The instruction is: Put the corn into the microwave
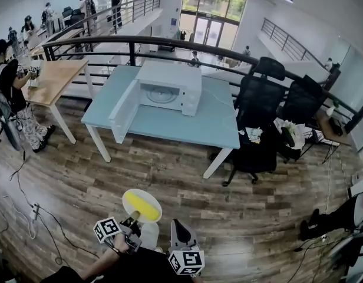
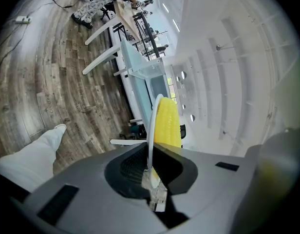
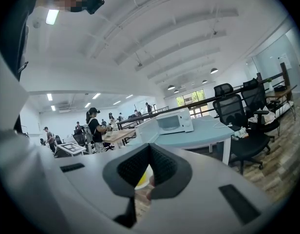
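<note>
Right, nearest in, the left gripper (image 1: pixel 132 220) was clenched on the rim of a white plate (image 1: pixel 128 200), and the left gripper view showed that rim (image 2: pixel 151 130) pinched edge-on between the jaws. On the plate lay one yellow cob of corn (image 1: pixel 142 206), resting along its middle, and nothing else was on it. Just beside, the right gripper (image 1: pixel 177 227) had its jaws together on nothing, and the right gripper view (image 3: pixel 149 152) confirmed it was empty. All of that was well short of the microwave (image 1: pixel 170 87), with a wide stretch of wooden floor between.

Doing this step well, to my eye, meant walking in with the plate kept level, because the cob was loose and could roll off a tilted rim. The empty gripper could steady the far edge.

Further out, the microwave stood on a pale blue table (image 1: pixel 170 125). Its door (image 1: pixel 124 109) was swung wide open on the left side. Inside, the cavity showed a turntable and looked otherwise empty, so the plate could go straight in past that door.
</note>
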A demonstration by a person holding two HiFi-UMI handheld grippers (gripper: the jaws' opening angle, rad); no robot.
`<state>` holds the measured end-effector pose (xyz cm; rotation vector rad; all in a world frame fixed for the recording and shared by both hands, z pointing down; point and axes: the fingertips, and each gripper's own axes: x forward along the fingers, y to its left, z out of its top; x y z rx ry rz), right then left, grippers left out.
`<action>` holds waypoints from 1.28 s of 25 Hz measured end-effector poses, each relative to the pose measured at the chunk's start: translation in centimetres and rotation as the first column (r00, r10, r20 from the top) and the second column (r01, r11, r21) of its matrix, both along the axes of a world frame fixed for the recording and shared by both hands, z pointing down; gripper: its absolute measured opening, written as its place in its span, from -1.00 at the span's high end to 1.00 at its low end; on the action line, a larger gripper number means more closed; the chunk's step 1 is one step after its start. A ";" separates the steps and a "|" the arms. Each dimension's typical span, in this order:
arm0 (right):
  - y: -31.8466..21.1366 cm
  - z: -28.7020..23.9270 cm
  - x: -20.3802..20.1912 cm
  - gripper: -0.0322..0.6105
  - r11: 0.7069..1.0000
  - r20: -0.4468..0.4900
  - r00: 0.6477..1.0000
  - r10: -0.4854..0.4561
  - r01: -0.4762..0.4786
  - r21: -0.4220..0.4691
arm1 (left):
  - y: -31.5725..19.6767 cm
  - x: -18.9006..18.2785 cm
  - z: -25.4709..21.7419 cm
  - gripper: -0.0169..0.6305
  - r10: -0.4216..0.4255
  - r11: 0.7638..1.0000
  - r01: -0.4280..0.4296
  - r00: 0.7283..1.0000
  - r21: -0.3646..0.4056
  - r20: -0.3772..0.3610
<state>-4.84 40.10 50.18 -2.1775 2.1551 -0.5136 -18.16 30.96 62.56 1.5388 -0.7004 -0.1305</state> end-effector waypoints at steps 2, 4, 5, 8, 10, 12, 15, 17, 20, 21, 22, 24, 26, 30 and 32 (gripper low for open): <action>-1.0 0.2 0.5 0.87 1.000 0.003 1.000 0.000 0.000 -0.006 | -0.9 0.5 0.1 0.88 0.000 1.000 0.000 1.000 -0.005 0.001; -2.0 0.1 1.0 0.87 1.000 0.007 1.000 0.002 -0.002 -0.009 | -1.9 1.0 0.1 0.88 0.001 1.000 -0.001 1.000 -0.007 0.003; -2.5 0.0 1.4 0.87 1.000 0.007 1.000 0.005 -0.005 -0.010 | -2.4 1.3 -0.1 0.88 0.003 1.000 -0.003 1.000 -0.009 0.005; -4.1 -0.5 2.3 0.87 1.000 0.005 1.000 0.016 -0.016 -0.016 | -4.0 2.1 -0.8 0.88 0.010 1.000 -0.010 1.000 -0.008 0.014; -5.2 -0.7 2.7 0.87 1.000 0.007 1.000 0.024 -0.024 -0.019 | -5.3 2.6 -1.1 0.88 0.018 1.000 -0.017 1.000 -0.002 0.008; -6.4 -0.6 3.0 0.87 0.999 0.008 1.000 0.029 -0.029 -0.022 | -6.6 3.2 -1.2 0.87 0.025 1.000 -0.025 1.000 0.001 0.004; -8.2 -0.6 3.4 0.87 0.999 0.007 0.999 0.034 -0.034 -0.027 | -8.6 3.7 -1.2 0.87 0.032 0.999 -0.032 0.999 -0.001 0.002; -9.4 -0.8 3.8 0.87 0.999 0.005 0.999 0.040 -0.040 -0.027 | -9.8 4.1 -1.4 0.87 0.036 0.999 -0.036 0.999 -0.002 0.000; -11.2 -0.9 4.3 0.87 0.999 0.005 0.999 0.047 -0.047 -0.027 | -11.7 4.7 -1.7 0.87 0.041 0.999 -0.041 0.999 0.004 -0.005; -11.9 -0.8 4.3 0.87 0.999 0.005 0.999 0.046 -0.045 -0.028 | -12.4 4.8 -1.8 0.87 0.040 0.999 -0.040 0.999 0.005 -0.006; -12.6 -0.8 4.3 0.87 0.999 0.005 0.999 0.042 -0.042 -0.030 | -13.1 4.9 -1.8 0.87 0.039 0.999 -0.039 0.999 0.005 -0.008; -13.9 -0.7 4.2 0.87 0.999 -0.001 1.000 0.029 -0.029 -0.036 | -14.4 5.1 -1.8 0.87 0.032 0.999 -0.032 0.999 0.002 -0.009; -15.3 -0.8 4.0 0.87 0.999 -0.009 1.000 0.017 -0.018 -0.035 | -15.8 5.1 -1.6 0.87 0.025 1.000 -0.025 1.000 0.000 -0.007; -17.6 -0.8 4.5 0.87 0.999 -0.020 1.000 0.019 -0.020 -0.034 | -18.6 5.6 -1.4 0.87 0.018 1.000 -0.018 1.000 0.002 -0.011; -18.7 -0.6 4.9 0.87 0.999 -0.018 1.000 0.022 -0.023 -0.037 | -19.7 6.2 -1.3 0.87 0.024 1.000 -0.024 1.000 0.003 -0.015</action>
